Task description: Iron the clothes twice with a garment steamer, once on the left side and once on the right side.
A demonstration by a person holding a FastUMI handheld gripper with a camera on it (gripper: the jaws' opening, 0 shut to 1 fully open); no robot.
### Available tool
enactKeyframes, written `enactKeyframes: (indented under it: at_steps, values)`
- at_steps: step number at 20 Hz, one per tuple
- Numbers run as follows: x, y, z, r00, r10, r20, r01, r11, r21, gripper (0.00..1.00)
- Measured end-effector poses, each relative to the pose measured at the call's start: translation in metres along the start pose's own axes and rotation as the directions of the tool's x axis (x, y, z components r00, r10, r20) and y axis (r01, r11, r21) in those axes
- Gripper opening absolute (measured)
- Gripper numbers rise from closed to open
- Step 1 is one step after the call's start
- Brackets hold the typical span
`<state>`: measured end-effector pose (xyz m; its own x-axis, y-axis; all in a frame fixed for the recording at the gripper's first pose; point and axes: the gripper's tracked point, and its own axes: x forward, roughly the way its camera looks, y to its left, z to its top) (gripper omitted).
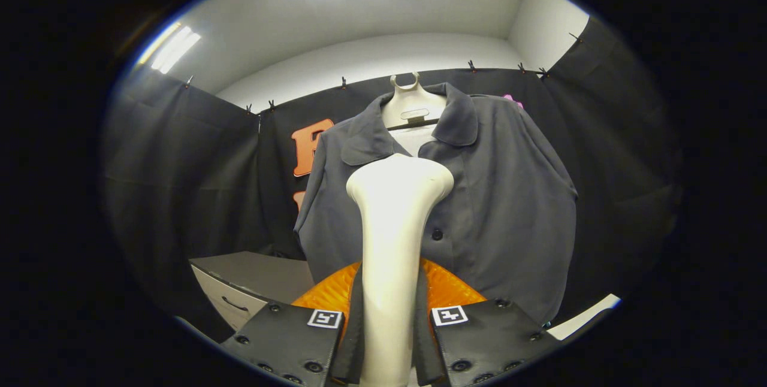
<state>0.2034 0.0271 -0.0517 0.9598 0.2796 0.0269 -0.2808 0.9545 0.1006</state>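
A cream-white garment steamer [392, 237] stands upright between my fingers, its handle clamped by both of them and its wide head pointing at the garment. My gripper [389, 321] is shut on the steamer's handle. Just beyond the steamer's head hangs a dark grey buttoned shirt [503, 195] on a pale mannequin hanger [412, 108]. The steamer's head sits at chest height over the shirt's button line, slightly toward its left half as I see it. I cannot tell whether the head touches the cloth.
A grey cabinet with a drawer handle [239, 291] stands low to the left of the shirt. A pale table edge [584, 315] shows low to the right. Black cloth walls [180, 183] close the booth all round.
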Motion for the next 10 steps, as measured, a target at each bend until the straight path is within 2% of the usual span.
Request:
enactKeyframes:
  at_steps: [10]
  values:
    - [0.040, 0.032, -0.013, 1.000, 0.024, -0.014, -0.025, 0.999, -0.029, 0.41]
